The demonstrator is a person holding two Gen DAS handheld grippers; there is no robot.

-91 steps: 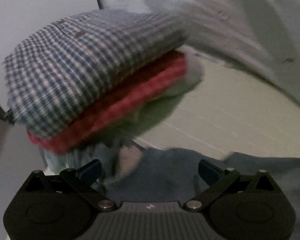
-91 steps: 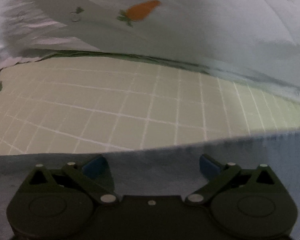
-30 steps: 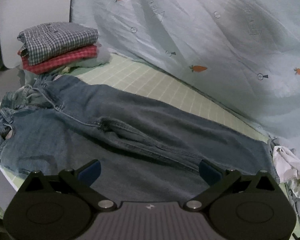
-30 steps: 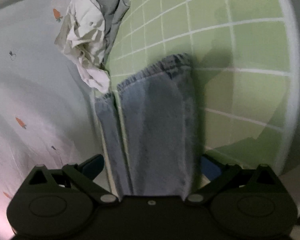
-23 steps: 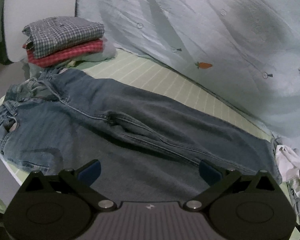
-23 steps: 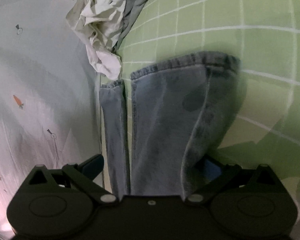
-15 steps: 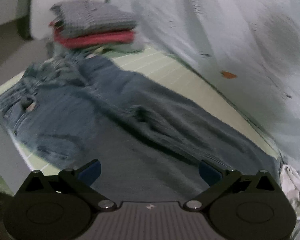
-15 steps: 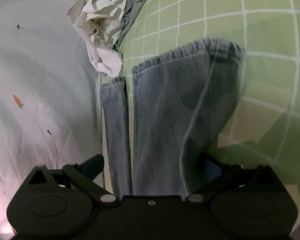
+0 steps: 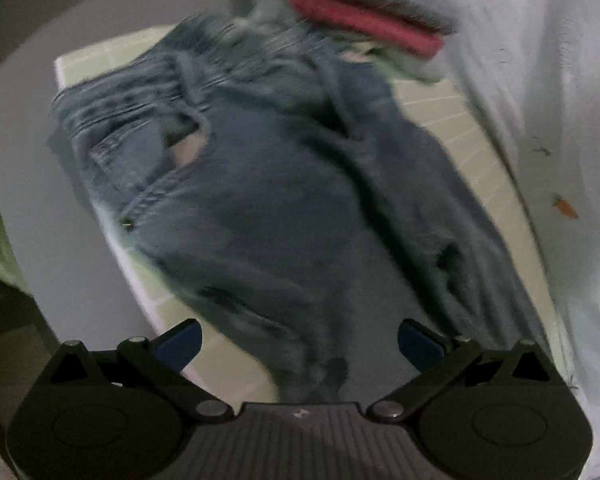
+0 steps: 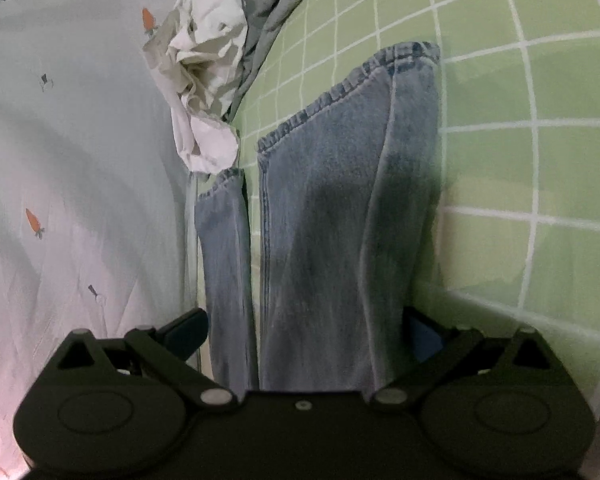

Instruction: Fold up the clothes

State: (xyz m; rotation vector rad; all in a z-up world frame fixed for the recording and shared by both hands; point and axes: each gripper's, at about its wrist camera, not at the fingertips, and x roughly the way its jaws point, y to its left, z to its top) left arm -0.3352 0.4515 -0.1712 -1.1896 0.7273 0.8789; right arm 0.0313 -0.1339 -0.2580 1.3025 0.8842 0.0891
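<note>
- Two wrist views logged; we list items largest to smallest.
- Pale blue quilt [image 10: 80,208] with small carrot prints: we see it heaped along the left of the right wrist view and along the right edge of the left wrist view.
- Green checked bed sheet [image 10: 500,168] with white grid lines: it lies under everything else we record.
- Jeans [image 9: 268,208]: spread flat on the sheet. In the left wrist view we see the waistband and a pocket opening at upper left, with the legs running down toward the camera; this frame is motion-blurred. In the right wrist view we see both leg hems pointing away from the camera, the wider leg at centre, the narrower one just beside it on the quilt side.
- Folded stack [image 9: 364,24]: a red layer under a grey one, at the top of the left wrist view, just past the waistband. Blur hides finer detail.
- Crumpled white garment [image 10: 204,80] on a grey one, near the leg hems, against the quilt.
- Left gripper [image 9: 298,344]: fingers spread wide, low over the thigh region of the jeans, pinching nothing.
- Right gripper [image 10: 304,330]: fingers spread; both legs lie between them, and the right finger is partly hidden by the edge of the wider leg. We cannot tell whether it touches the cloth.
</note>
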